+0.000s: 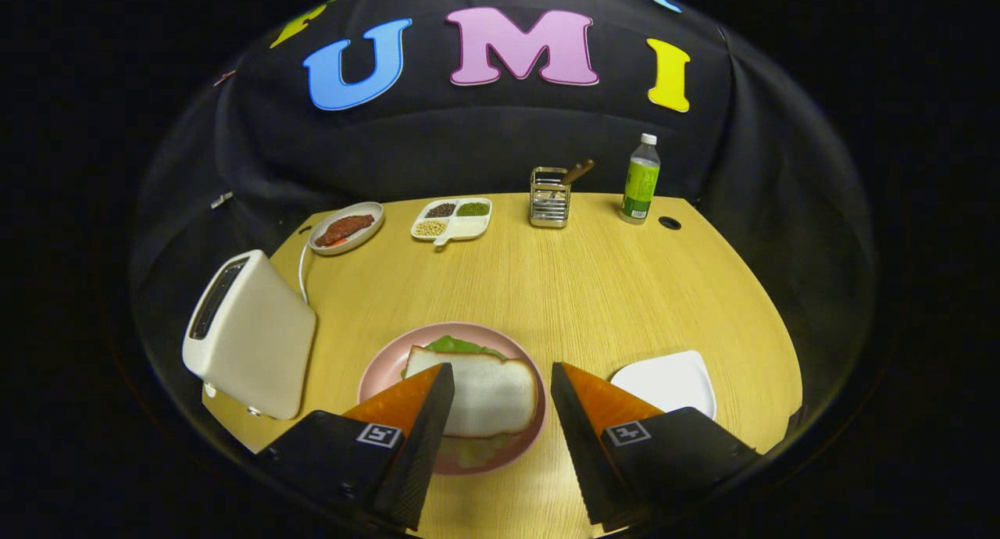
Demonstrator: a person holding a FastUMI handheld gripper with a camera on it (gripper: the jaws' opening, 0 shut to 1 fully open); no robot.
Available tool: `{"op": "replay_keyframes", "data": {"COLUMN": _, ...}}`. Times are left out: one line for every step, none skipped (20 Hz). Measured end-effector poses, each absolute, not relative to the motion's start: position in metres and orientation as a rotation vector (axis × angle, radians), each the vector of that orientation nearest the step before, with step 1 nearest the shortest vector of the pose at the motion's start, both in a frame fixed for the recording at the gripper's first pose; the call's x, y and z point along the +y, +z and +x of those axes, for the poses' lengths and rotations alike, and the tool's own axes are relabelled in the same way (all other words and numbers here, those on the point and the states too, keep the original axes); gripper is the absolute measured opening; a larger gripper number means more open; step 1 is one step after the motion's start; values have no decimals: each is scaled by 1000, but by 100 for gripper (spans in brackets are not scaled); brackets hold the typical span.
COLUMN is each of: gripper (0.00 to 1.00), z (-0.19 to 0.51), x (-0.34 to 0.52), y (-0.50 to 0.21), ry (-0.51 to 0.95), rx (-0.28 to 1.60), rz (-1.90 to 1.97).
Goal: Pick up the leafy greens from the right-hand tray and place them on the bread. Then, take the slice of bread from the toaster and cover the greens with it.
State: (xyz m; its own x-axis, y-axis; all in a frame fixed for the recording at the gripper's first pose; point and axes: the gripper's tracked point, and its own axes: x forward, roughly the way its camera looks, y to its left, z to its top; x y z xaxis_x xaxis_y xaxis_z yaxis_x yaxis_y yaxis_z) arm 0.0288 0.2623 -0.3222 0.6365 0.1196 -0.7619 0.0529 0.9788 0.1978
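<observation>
- We see the bread (486, 394) lying flat on the pink plate (375, 379) near the tabletop's (594, 289) front edge; it is a pale slice with a thin tan crust and a soft, matte crumb.
- Greens (457, 344) show from under the slice at its far edge, ruffled and bright, and more pale leaf shows under its near edge.
- Our tool (501, 379) stands wide, its two wedge-shaped fingers apart on either side of the bread and gripping nothing; whether they touch the plate we cannot tell.
- The toaster (250, 332) sits at the front left edge, a smooth cream box with rounded corners and a dark slot on top.
- A white tray (672, 383) with rounded corners lies at the front right, just beside the plate.
- Along the far edge: an oval dish (348, 228) with something reddish-brown, a divided white dish (453, 217) of beans, a wire metal rack (549, 198) and a green bottle (641, 180).
- The tabletop is light wood with fine straight grain.
</observation>
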Motion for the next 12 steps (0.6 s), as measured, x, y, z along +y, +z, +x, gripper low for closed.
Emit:
{"op": "replay_keyframes", "data": {"gripper": 80, "z": 26, "x": 264, "y": -311, "ry": 58, "rx": 870, "rz": 209}}
{"op": "replay_keyframes", "data": {"gripper": 80, "z": 25, "x": 264, "y": -298, "ry": 75, "rx": 853, "rz": 202}}
{"op": "replay_keyframes", "data": {"gripper": 81, "z": 24, "x": 265, "y": -285, "ry": 96, "rx": 828, "rz": 200}}
{"op": "replay_keyframes", "data": {"gripper": 82, "z": 24, "x": 268, "y": -268, "ry": 122, "rx": 797, "rz": 204}}
{"op": "replay_keyframes", "data": {"gripper": 84, "z": 24, "x": 271, "y": -252, "ry": 149, "rx": 762, "rz": 212}}
{"op": "replay_keyframes", "data": {"gripper": 83, "z": 23, "x": 272, "y": -236, "ry": 173, "rx": 727, "rz": 214}}
{"op": "replay_keyframes", "data": {"gripper": 84, "z": 21, "x": 270, "y": -222, "ry": 189, "rx": 699, "rz": 207}}
{"op": "replay_keyframes", "data": {"gripper": 85, "z": 19, "x": 268, "y": -208, "ry": 203, "rx": 672, "rz": 195}}
{"op": "replay_keyframes", "data": {"gripper": 87, "z": 18, "x": 265, "y": -197, "ry": 212, "rx": 650, "rz": 187}}
{"op": "replay_keyframes", "data": {"gripper": 88, "z": 15, "x": 262, "y": -185, "ry": 216, "rx": 625, "rz": 179}}
{"op": "replay_keyframes", "data": {"gripper": 93, "z": 12, "x": 257, "y": -174, "ry": 208, "rx": 602, "rz": 175}}
{"op": "replay_keyframes", "data": {"gripper": 95, "z": 10, "x": 249, "y": -164, "ry": 195, "rx": 578, "rz": 174}}
